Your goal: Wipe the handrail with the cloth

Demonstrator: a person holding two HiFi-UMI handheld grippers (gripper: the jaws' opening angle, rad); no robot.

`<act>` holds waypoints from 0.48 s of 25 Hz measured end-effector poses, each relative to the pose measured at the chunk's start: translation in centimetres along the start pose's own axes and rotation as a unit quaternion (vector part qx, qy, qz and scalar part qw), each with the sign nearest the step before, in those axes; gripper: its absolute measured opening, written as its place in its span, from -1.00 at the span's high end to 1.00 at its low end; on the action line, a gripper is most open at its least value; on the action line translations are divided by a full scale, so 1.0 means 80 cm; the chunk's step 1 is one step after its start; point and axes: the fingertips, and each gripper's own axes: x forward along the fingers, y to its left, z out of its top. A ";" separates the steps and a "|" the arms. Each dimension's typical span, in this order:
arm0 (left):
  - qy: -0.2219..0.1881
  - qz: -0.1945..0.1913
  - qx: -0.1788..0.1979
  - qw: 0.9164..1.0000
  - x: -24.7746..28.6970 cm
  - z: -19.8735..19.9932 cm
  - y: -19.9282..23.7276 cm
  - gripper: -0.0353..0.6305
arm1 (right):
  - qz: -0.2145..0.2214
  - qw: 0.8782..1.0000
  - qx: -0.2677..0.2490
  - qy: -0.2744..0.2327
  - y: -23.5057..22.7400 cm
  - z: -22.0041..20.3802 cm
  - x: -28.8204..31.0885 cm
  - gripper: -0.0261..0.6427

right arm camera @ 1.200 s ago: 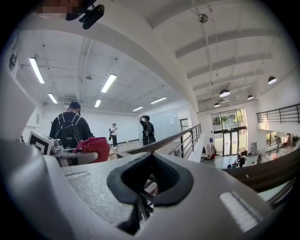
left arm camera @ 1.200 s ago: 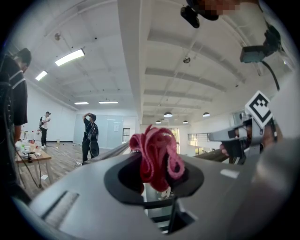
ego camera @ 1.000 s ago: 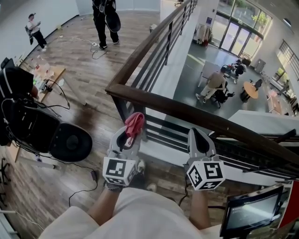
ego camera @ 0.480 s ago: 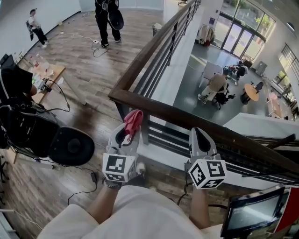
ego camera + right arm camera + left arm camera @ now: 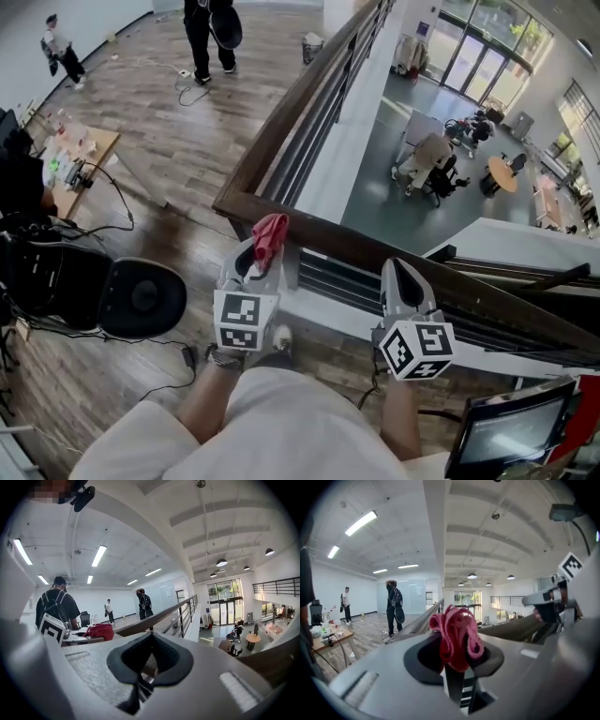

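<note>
A dark brown wooden handrail (image 5: 375, 251) runs across the head view and turns a corner towards the far end. My left gripper (image 5: 265, 246) is shut on a bunched red cloth (image 5: 270, 234), which sits just at the near side of the rail by its corner. In the left gripper view the cloth (image 5: 455, 637) bulges out between the shut jaws. My right gripper (image 5: 398, 272) is shut and empty, held just short of the rail further right. In the right gripper view its jaws (image 5: 149, 660) meet with nothing between them.
Below the rail are dark metal bars (image 5: 323, 272) and a drop to a lower floor with seated people (image 5: 427, 159). A black chair (image 5: 141, 298) and a cluttered desk (image 5: 70, 155) stand at left. A monitor (image 5: 497, 441) is at bottom right. People stand far back.
The left gripper with the cloth has crept forward and up towards the rail's corner. The view has shifted a little. The right gripper has stayed roughly in place.
</note>
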 end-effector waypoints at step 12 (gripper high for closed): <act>0.042 0.014 0.105 0.994 0.033 -0.002 0.004 0.50 | -0.014 1.000 0.007 0.017 -0.004 -0.002 0.028 0.92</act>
